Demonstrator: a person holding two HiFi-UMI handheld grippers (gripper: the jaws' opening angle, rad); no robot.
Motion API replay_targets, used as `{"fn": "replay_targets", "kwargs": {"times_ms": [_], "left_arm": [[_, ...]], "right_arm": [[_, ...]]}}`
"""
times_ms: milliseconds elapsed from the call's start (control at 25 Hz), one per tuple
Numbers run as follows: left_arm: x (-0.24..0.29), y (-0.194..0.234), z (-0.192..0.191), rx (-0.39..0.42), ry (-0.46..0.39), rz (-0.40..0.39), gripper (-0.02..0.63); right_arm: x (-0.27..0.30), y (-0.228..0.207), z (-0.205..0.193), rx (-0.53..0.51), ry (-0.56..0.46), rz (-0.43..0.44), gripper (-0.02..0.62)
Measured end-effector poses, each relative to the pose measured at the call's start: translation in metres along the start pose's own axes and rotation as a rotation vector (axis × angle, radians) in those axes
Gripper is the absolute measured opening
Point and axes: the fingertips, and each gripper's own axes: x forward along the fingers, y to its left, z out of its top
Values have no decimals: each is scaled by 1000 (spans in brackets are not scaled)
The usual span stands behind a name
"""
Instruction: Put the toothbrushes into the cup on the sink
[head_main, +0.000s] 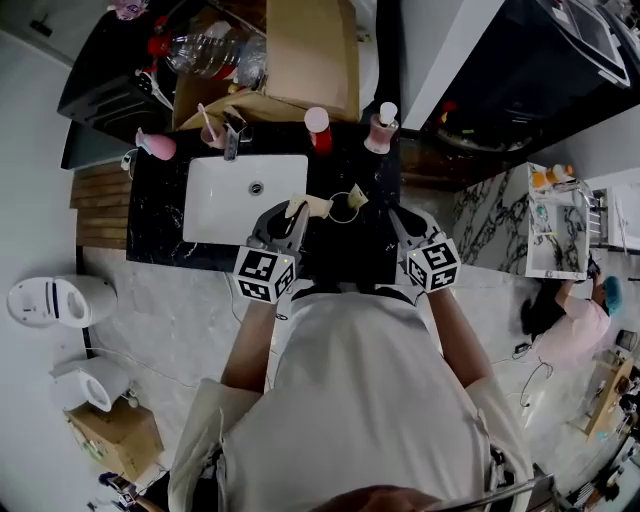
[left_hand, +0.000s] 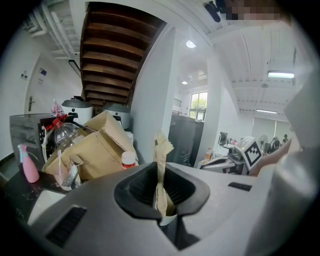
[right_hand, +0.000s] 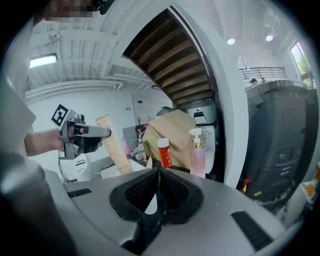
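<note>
Head view: left gripper (head_main: 290, 215) is held over the near rim of the white sink (head_main: 225, 205), right gripper (head_main: 398, 222) beside it over the black veined counter (head_main: 160, 215). Left gripper view: ribbed jaws are clamped on a flat, tan toothbrush packet (left_hand: 161, 160). It appears to be kraft paper, stands upright and has a creased top. Judged held by its lower end so the length can be tipped into the cup. Right gripper view: jaws are closed together, nothing seen between them. The cup (head_main: 212, 135), already holding a pink brush, stands at upper left behind the sink, well apart from the packet.
</note>
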Motion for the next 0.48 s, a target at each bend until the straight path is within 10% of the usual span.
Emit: {"fn": "replay_targets", "kwargs": {"times_ms": [480], "left_arm": [[39, -14, -22, 55, 55, -40, 34]], "right_arm": [[-20, -3, 5, 29, -25, -50, 38]]}}
